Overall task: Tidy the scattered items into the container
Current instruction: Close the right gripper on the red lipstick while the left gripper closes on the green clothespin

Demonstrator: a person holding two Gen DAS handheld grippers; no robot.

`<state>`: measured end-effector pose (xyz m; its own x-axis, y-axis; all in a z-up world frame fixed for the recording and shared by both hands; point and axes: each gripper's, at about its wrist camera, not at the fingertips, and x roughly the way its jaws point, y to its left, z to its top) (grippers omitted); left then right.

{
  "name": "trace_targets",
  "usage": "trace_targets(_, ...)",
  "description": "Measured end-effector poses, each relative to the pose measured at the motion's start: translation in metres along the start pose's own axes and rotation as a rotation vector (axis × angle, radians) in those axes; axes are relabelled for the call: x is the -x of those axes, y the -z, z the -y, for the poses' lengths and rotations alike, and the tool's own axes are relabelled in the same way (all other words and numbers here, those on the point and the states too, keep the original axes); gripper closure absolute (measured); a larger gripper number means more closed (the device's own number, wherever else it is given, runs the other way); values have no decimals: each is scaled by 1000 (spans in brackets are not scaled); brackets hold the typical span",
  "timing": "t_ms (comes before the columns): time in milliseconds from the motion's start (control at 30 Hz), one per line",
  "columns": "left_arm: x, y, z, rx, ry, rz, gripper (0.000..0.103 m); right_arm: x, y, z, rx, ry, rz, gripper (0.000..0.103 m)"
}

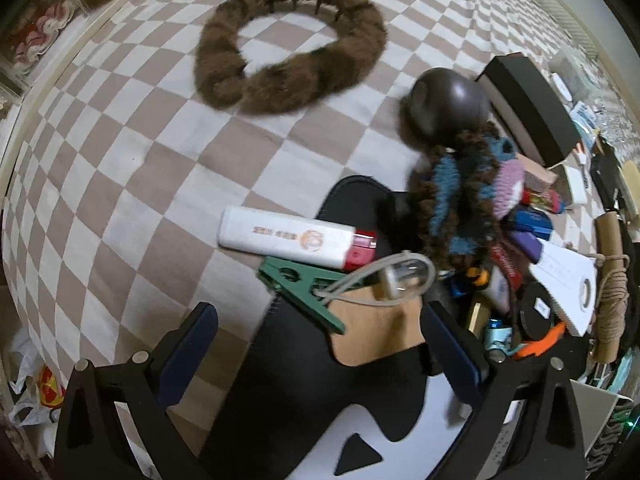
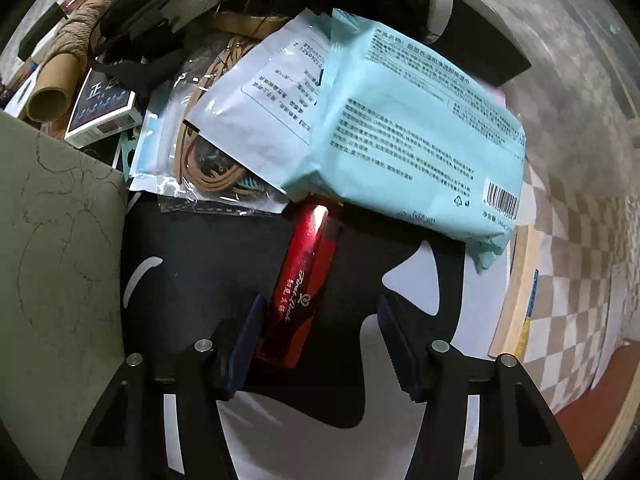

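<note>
Both grippers hover over a cluttered pile with their fingers spread, holding nothing.

In the left wrist view the left gripper point(image 1: 320, 344) stands wide at the bottom of the frame; a green clip point(image 1: 298, 292) and a tan card point(image 1: 376, 328) lie between its fingers, a white tube point(image 1: 296, 238) just above them, and a brown fur ring point(image 1: 290, 44) lies well apart on the checkered cloth point(image 1: 120, 160) at upper centre. In the right wrist view the right gripper point(image 2: 320, 344) is likewise spread; a red packet point(image 2: 302, 280) lies between its fingers, its lower end touching the left-hand finger point(image 2: 246, 344), its upper end tucked under a pale blue pack point(image 2: 416, 136) at centre right.
</note>
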<state>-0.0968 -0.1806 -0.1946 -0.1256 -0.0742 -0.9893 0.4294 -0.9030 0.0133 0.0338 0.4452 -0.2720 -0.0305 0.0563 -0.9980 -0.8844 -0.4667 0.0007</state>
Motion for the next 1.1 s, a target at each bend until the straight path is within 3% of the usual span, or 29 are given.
trace_targets(67,-1,-1,-3,-12,-12,6,15,-1,2,1,0,-12,5,44)
trace_targets(133,-1,-1,-6,-20,-25,8,19,-2,2,2,-1,-20,7,44)
trace_targets(467,1,0,-26,-49,-95,10,20,-4,1,-6,17,-10,14,44)
trace_targets(533,1,0,-32,-53,-129,12,20,-3,1,-9,22,-10,16,48)
trace_targets(633,1,0,-44,-36,-163,16,20,-1,1,-17,48,-16,18,64)
trace_targets(700,4,0,-52,2,-114,14,20,0,1,-22,67,-13,20,74)
trace_targets(900,14,2,-54,57,126,-36,20,-2,0,-35,98,17,22,77)
trace_targets(967,17,2,-43,34,129,-33,20,-3,-2,-35,95,15,20,77)
trace_targets(1100,8,-12,-20,19,63,1,20,-5,-5,-36,89,8,15,77)
